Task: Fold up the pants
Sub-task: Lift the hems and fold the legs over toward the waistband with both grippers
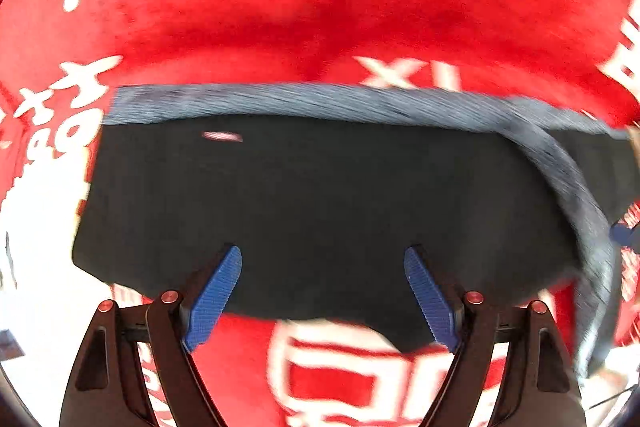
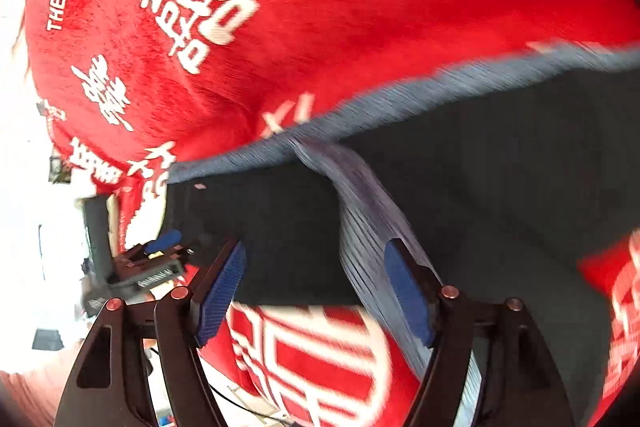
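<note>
hovering over a red blanket point(image 1: 248, 11) printed with white characters, two handheld grippers face a pair of dark pants point(image 1: 320, 195) with a grey-blue ribbed waistband point(image 1: 320, 99). seen from the left wrist, the pants lie as a dark slab across the middle of the blanket, the waistband running along their 12 o'clock edge and a second grey-blue band point(image 1: 576, 195) curling down toward 4 o'clock. the left gripper point(image 1: 322, 299) has its jaws spread wide and holds nothing, the near hem of the pants lying between its blue pads point(image 1: 216, 299). the right gripper point(image 2: 316, 291) is likewise spread and empty, with the curling band running under its 3 o'clock finger; the left gripper's blue tip shows at 9 o'clock in that view.

both views are smeared by motion, so the layers cannot be counted. the risk, as judged here, is a closing pinch that takes only the top layer or snags the plush blanket beneath, dragging it along; the loose band could also slide askew and leave a crooked fold
</note>
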Available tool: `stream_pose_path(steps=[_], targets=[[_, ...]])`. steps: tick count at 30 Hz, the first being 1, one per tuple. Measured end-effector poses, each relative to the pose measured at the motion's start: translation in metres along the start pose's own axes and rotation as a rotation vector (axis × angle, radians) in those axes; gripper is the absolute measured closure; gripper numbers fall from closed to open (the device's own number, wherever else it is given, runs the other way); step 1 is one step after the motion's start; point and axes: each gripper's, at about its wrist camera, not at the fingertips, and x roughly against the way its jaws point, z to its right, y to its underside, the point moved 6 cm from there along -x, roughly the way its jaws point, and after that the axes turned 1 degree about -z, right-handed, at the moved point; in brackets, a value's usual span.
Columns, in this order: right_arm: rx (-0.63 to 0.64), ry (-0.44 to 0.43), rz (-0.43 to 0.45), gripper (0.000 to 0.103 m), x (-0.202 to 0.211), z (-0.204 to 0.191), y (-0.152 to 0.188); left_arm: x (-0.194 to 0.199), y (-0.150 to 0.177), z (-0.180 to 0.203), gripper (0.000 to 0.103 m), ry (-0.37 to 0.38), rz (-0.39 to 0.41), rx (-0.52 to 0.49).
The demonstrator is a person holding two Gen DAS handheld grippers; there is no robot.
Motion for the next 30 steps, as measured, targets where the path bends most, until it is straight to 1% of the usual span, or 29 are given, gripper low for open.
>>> stream_pose_path(steps=[2,5,6,9,12,14,16,18,20,23,26,28,29,30], targets=[[-0.035,0.037,0.02,0.027,0.018,0.017,0.024,0.005,0.011,0.029,0.018,0.051,-0.007,-0.042],[-0.123,0.092,0.047,0.027,0.045,0.046,0.075,0.008,0.031,0.076,0.018,0.14,-0.026,-0.108],[-0.171,0.116,0.059,0.027,0.056,0.059,0.098,0.007,0.041,0.096,0.018,0.177,-0.038,-0.142],[-0.293,0.174,0.097,0.027,0.08,0.091,0.161,0.005,0.06,0.131,0.018,0.21,-0.05,-0.225],[-0.395,0.216,0.119,0.027,0.087,0.117,0.217,0.008,0.077,0.156,0.018,0.256,-0.046,-0.263],[-0.438,0.227,0.128,0.027,0.084,0.129,0.241,0.007,0.083,0.166,0.018,0.278,-0.054,-0.283],[-0.478,0.216,0.137,0.027,0.077,0.138,0.259,0.009,0.093,0.178,0.018,0.284,-0.061,-0.297],[-0.495,0.207,0.151,0.027,0.071,0.143,0.27,0.014,0.101,0.192,0.018,0.299,-0.057,-0.312],[-0.48,0.201,0.182,0.027,0.071,0.147,0.275,0.016,0.108,0.201,0.018,0.299,-0.045,-0.337],[-0.442,0.179,0.221,0.028,0.067,0.142,0.269,0.008,0.11,0.21,0.018,0.295,-0.051,-0.343],[-0.41,0.151,0.253,0.032,0.066,0.14,0.26,0.003,0.115,0.212,0.018,0.313,-0.072,-0.327],[-0.399,0.124,0.265,0.045,0.06,0.139,0.252,0.0,0.117,0.218,0.018,0.311,-0.07,-0.335],[-0.395,0.105,0.26,0.05,0.056,0.139,0.249,-0.002,0.117,0.222,0.018,0.308,-0.07,-0.337],[-0.395,0.091,0.246,0.065,0.053,0.14,0.248,-0.004,0.117,0.223,0.018,0.304,-0.074,-0.338]])
